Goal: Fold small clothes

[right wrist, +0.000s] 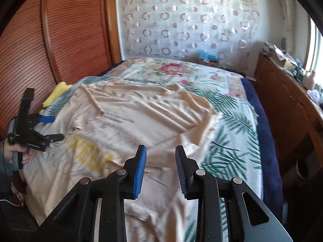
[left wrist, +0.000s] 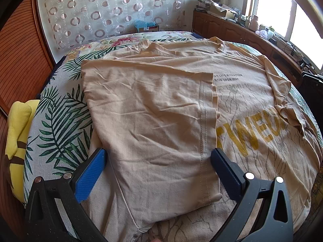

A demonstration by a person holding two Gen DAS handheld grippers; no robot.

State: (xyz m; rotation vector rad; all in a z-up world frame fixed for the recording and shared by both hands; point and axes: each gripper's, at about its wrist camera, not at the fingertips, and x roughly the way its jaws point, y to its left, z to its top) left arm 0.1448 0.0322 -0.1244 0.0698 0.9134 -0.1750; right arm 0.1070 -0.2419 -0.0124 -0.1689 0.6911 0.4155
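**Tan T-shirt lies half-folded on a floral bed**

A tan T-shirt [left wrist: 157, 104] lies spread across a bed [left wrist: 60, 121] covered in a spread of green palm fronds and pink flowers. One side of the shirt is folded over the middle, its stitched hem running down the cloth and covering part of the yellow lettering [left wrist: 250, 135] and the small lines of dark print above it. On the far side, a sleeve [left wrist: 282, 100] lies rumpled over the shirt's edge.

The left tool [left wrist: 157, 157] hovers low over the folded panel, its blue-padded fingers [left wrist: 90, 173] spread wide on either side of the cloth and pinching nothing. In the right wrist view the same tool [right wrist: 52, 129] shows at the shirt's left edge, gripped by a person's hand [right wrist: 20, 153] in a grey sleeve.

The right tool [right wrist: 160, 157] hangs above the near side of the shirt, its jaws parted by a narrow gap with nothing between them; the cloth beneath it is blurred.

A yellow cushion [left wrist: 16, 133] sits at the bed's edge against slatted wooden doors [right wrist: 60, 30]. A pale curtain [left wrist: 105, 10] patterned with rings hangs behind the bed, and a wooden cabinet [left wrist: 232, 28] crowded with boxes and bottles runs beneath a bright window [left wrist: 282, 10].
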